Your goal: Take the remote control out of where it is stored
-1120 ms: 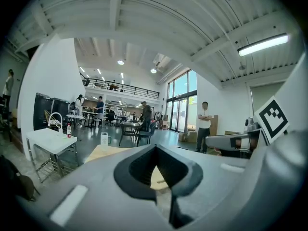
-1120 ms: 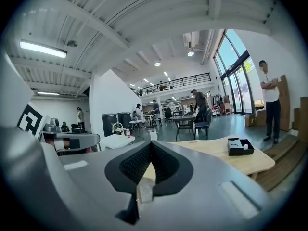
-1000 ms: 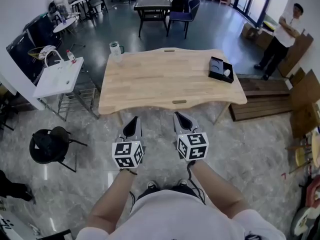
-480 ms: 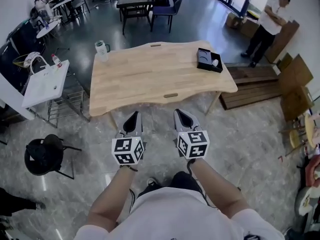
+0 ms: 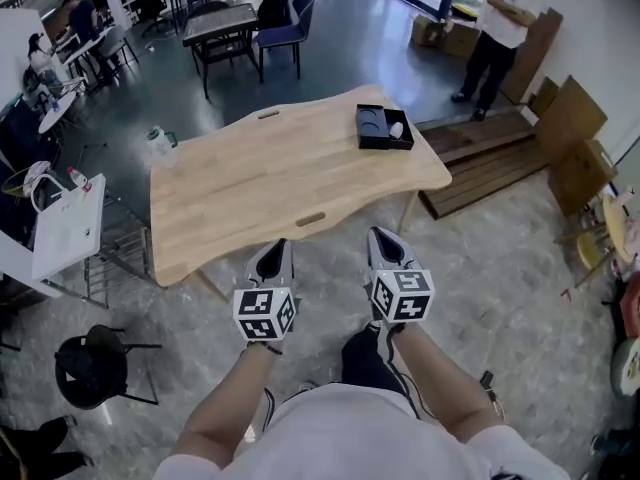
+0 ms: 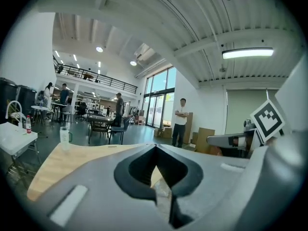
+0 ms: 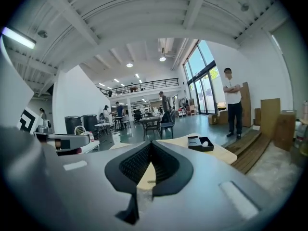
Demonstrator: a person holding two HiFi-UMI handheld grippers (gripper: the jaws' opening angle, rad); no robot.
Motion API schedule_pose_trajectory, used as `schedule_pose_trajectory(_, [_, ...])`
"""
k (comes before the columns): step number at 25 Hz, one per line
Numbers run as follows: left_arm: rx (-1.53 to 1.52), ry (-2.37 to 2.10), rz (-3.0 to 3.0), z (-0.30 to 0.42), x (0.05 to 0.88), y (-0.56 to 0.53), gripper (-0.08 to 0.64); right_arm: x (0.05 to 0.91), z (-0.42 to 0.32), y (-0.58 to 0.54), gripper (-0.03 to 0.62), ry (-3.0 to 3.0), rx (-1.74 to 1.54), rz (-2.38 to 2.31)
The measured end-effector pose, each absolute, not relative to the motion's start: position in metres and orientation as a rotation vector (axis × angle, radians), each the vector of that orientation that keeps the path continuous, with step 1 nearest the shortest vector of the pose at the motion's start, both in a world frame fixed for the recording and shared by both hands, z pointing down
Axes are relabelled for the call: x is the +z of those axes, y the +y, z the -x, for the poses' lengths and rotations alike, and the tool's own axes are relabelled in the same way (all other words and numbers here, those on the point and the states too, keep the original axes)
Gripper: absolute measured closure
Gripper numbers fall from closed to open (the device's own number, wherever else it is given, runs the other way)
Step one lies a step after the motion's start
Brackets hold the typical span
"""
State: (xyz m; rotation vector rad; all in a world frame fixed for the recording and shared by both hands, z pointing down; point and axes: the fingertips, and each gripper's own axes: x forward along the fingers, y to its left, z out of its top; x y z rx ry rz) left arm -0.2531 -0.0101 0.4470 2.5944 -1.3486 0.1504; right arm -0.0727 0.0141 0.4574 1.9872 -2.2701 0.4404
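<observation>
Hovering short of the wooden table's (image 5: pixel 250 183) near edge, left gripper (image 5: pixel 272 253) and right gripper (image 5: pixel 385 240) are both pinched closed, empty. Black box (image 5: pixel 372 143) sits at the far right corner, well apart, right gripper nearer. Remote likely inside, not discernible; 1 white item (image 5: pixel 396 129) shows.

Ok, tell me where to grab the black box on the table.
Probably the wall of the black box facing the table's right edge, approached from that side. The box lies flat and open-topped near that corner, so its thin upright rim suits a pinch.
</observation>
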Motion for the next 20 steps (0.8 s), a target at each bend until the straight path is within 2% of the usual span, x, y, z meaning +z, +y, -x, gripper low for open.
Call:
schedule_pose_trajectory(14, [0.254, -1.18, -2.666, -0.028, 0.453, -0.179, 0.56, 0.47, -0.159, -0.144, 0.566, -2.24, 0.508, -2.014])
schedule_pose_trajectory(20, [0.297, -1.149, -2.686, -0.098, 0.457, -0.241, 0.56, 0.479, -0.23, -0.208, 0.566, -2.218, 0.555, -2.049])
